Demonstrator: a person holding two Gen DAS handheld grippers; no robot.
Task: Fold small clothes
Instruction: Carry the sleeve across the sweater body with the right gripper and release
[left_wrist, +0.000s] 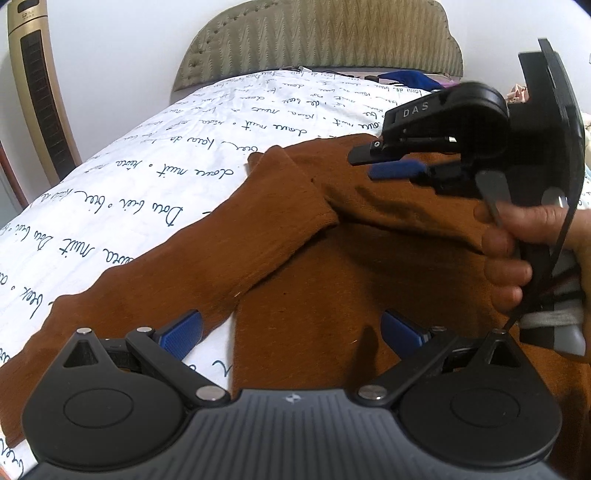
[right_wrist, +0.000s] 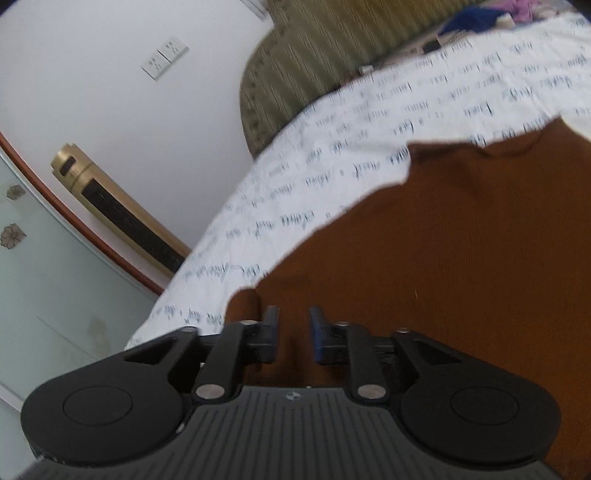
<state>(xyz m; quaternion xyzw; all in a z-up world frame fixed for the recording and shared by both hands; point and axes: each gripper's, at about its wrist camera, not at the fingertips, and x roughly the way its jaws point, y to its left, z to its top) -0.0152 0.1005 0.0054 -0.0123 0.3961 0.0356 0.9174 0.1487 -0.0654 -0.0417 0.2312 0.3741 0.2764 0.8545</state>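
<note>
Only the left wrist view shows the right gripper (left_wrist: 384, 162) from outside: it enters from the right edge of the frame, blurred, held by a bare hand (left_wrist: 517, 251) whose fingers wrap the handle at centre right. The right wrist view alone shows a wall socket plate (right_wrist: 165, 57) at upper left and a frosted glass door (right_wrist: 48, 280) along the left edge. Both views catch the gold tower fan (left_wrist: 37, 88) and the padded headboard (left_wrist: 321, 40).

The brown sweater (left_wrist: 332, 258) lies spread on the bedsheet (left_wrist: 147, 177) (white, with dark handwriting print), filling the centre and lower right of both frames. One sleeve (left_wrist: 207, 251) is folded diagonally across the body, its cuff near upper centre of the left wrist view.

The left gripper (left_wrist: 291, 332) sits at the bottom of its frame with its blue pads wide apart, one over the sleeve edge, the other over the body; nothing is between them. In its own view the right gripper's fingers stand a narrow gap apart over the sweater's edge, with only cloth seen behind the gap; whether they touch the fabric I cannot tell.
</note>
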